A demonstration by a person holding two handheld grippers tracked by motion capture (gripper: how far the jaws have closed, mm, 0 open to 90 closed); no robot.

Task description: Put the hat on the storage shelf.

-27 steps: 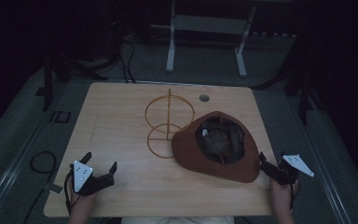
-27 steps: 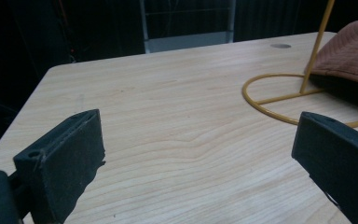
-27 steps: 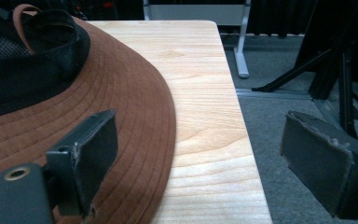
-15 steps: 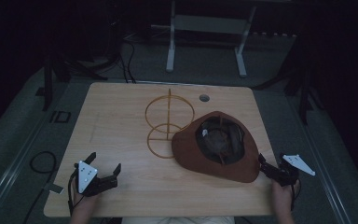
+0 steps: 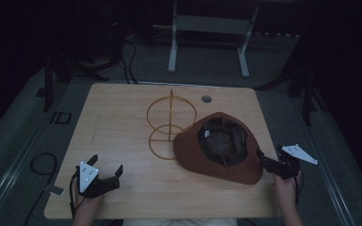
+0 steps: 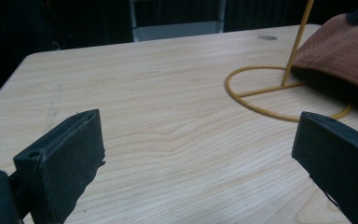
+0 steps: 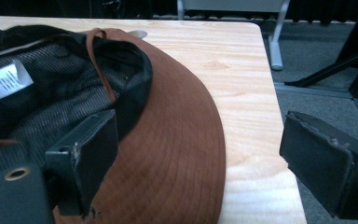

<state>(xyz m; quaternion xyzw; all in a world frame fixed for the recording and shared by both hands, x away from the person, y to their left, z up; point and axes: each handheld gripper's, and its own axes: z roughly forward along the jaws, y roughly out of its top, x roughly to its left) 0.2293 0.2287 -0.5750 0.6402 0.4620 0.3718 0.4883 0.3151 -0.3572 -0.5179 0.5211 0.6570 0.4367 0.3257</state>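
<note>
A brown brimmed hat lies crown down on the right of the wooden table, its black mesh lining and white label facing up. Its brim overlaps the base ring of a yellow wire stand, which has an upright post. My right gripper is open at the hat's right edge, with its left jaw over the brim and its right jaw past the table's edge. My left gripper stands open near the front left, with bare wood between its jaws.
A round cable hole sits at the table's back edge. Behind the table stands a grey metal frame on the floor. A cable loop lies on the floor to the left. The table's right edge is close to my right gripper.
My left gripper has shifted slightly to the right along the front of the table. The right gripper and the hat have stayed in place.
</note>
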